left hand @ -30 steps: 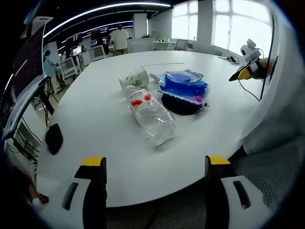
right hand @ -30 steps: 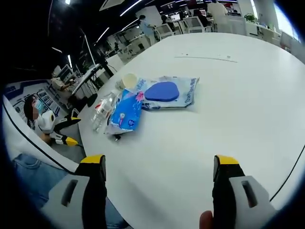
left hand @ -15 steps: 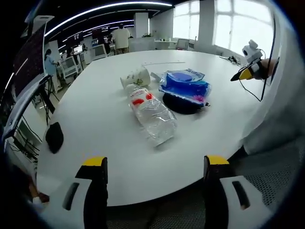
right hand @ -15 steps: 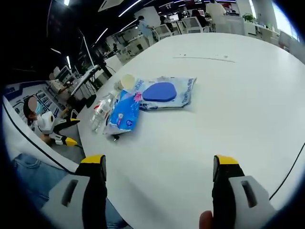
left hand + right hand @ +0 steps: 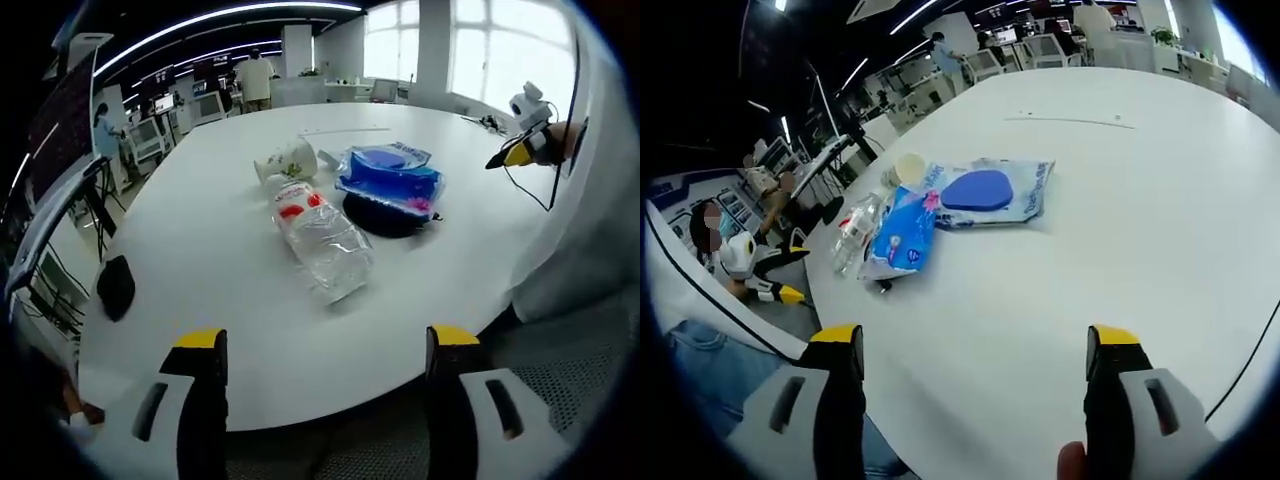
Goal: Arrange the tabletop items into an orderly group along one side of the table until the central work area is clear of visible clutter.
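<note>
Left gripper (image 5: 315, 395) jaws spread, empty; right gripper (image 5: 965, 395) likewise. We see clear plastic bottle (image 5: 322, 240) lying at 12 o'clock, blue pouch (image 5: 390, 180) at 1. We judge bottle light, crushable, slippery: pinch mid-body. Pouch soft: take edge.

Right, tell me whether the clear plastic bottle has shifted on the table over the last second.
No. The clear plastic bottle lies where it did, between the paper cup and the table edge; the slight drift is camera motion.

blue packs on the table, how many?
2. One blue pack lies beside the clear bottle; a larger flat one sits next to it, by the paper cup. Neither gripper touches them. More could hide underneath.
</note>
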Demonstrator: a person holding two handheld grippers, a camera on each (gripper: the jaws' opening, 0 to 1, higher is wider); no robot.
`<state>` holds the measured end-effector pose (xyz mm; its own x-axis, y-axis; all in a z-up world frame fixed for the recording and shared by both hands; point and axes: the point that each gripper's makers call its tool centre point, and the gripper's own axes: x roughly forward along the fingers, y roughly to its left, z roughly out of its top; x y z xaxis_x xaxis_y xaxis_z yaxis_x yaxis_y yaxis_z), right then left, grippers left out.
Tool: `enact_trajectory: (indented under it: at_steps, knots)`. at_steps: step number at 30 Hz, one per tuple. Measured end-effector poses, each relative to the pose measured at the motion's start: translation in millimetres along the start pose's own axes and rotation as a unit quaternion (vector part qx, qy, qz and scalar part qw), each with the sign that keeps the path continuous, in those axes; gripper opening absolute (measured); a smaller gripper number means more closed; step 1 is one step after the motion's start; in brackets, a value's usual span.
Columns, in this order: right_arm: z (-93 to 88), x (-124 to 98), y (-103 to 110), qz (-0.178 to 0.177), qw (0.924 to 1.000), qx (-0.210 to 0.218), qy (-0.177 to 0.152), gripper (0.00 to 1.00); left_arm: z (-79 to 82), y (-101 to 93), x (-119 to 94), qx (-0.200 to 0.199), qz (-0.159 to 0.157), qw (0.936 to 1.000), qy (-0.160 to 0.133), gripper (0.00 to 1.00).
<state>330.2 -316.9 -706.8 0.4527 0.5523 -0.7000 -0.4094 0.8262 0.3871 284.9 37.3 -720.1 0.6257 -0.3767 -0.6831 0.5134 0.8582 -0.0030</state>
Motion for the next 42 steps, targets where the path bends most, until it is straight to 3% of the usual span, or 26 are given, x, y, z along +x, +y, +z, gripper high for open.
enact_trajectory:
  at_steps: [12,42]
  knots:
    - [-4.6,7.2,9.9,0.013,0.9998,-0.01,0.013,0.91,0.1,0.6,-0.2,0.0,0.002,1.0,0.002,0.83]
    - [-5.4,7.4,9.3,0.015,0.9996,-0.014,0.021,0.89,-0.5,0.9,-0.3,0.001,0.006,0.9999,0.008,0.81]
